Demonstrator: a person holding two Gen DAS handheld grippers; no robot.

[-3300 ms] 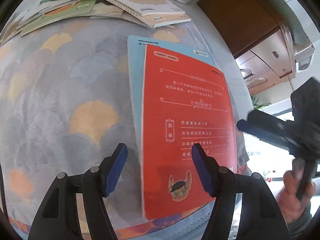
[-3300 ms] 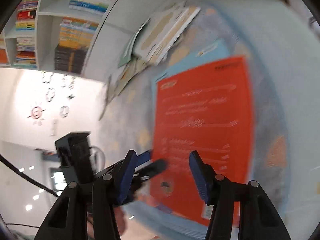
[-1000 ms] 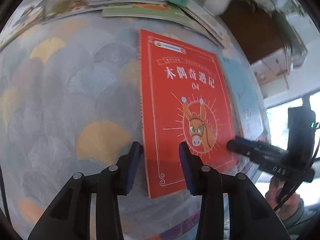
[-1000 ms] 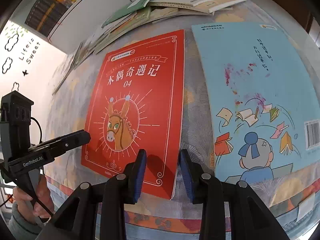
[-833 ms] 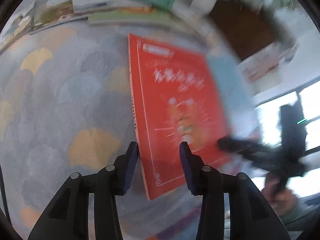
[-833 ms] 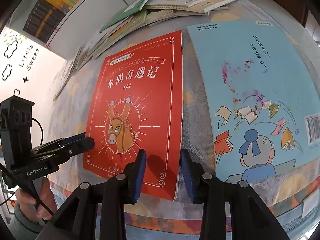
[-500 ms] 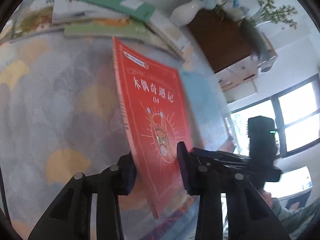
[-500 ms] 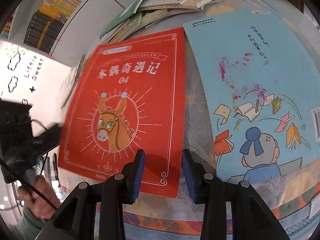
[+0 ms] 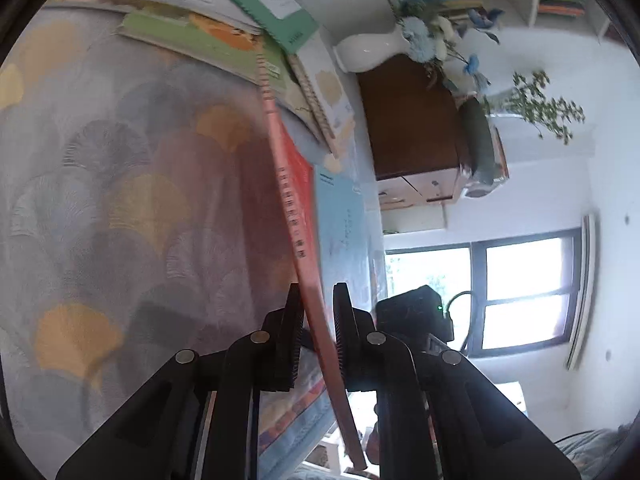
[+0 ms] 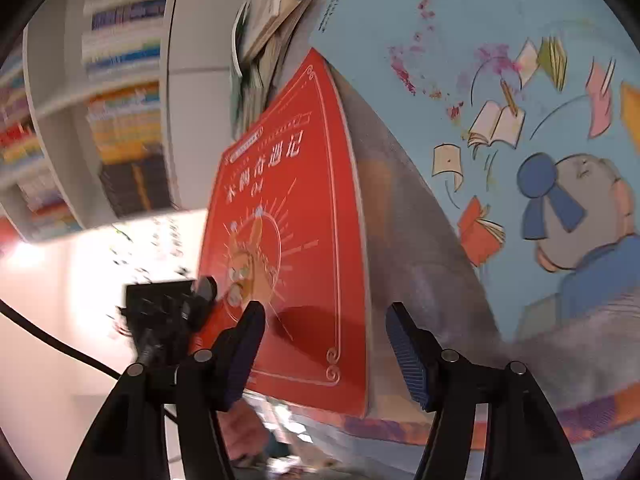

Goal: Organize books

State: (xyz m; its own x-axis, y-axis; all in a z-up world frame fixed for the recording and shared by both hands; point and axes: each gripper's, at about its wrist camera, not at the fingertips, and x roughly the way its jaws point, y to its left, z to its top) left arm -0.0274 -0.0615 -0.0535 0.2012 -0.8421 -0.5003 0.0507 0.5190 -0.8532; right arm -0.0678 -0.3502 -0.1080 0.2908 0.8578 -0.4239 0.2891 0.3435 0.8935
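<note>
Jaws of the left gripper [image 9: 316,336] stand very narrow, and the thin spine edge of the red book [image 10: 296,240] passes between the two black pads; the pads press on it from both sides. In the left wrist view the red book is seen almost edge-on, as a long pinkish strip that runs from the pads up toward the pile of books [image 9: 248,40]. It stands tilted on its far long edge, with the held side raised off the tablecloth [image 9: 120,200].

Jaws of the right gripper [image 10: 324,352] are opening at this moment and stand at a middle width. The lower corner of the red book shows between the two blue pads, but the pads do not touch it. In the right wrist view the red cover faces the camera, with white Chinese letters and a donkey drawing on it. The left gripper is visible there as a dark, blurred shape at the left edge of the red book, and a part of the person's hand [image 10: 240,424] shows below it.

Just beside the red book, on the right, the light blue book [image 10: 500,100] lies flat on the tablecloth, with a cartoon child and flying books on its cover. The pile of books lies at the far edge of the table. Behind it stand a white vase [image 9: 368,50] with blue flowers and a brown cabinet [image 9: 412,128]. A white bookshelf [image 10: 100,100] with many books, blurred, is on the left in the right wrist view.
</note>
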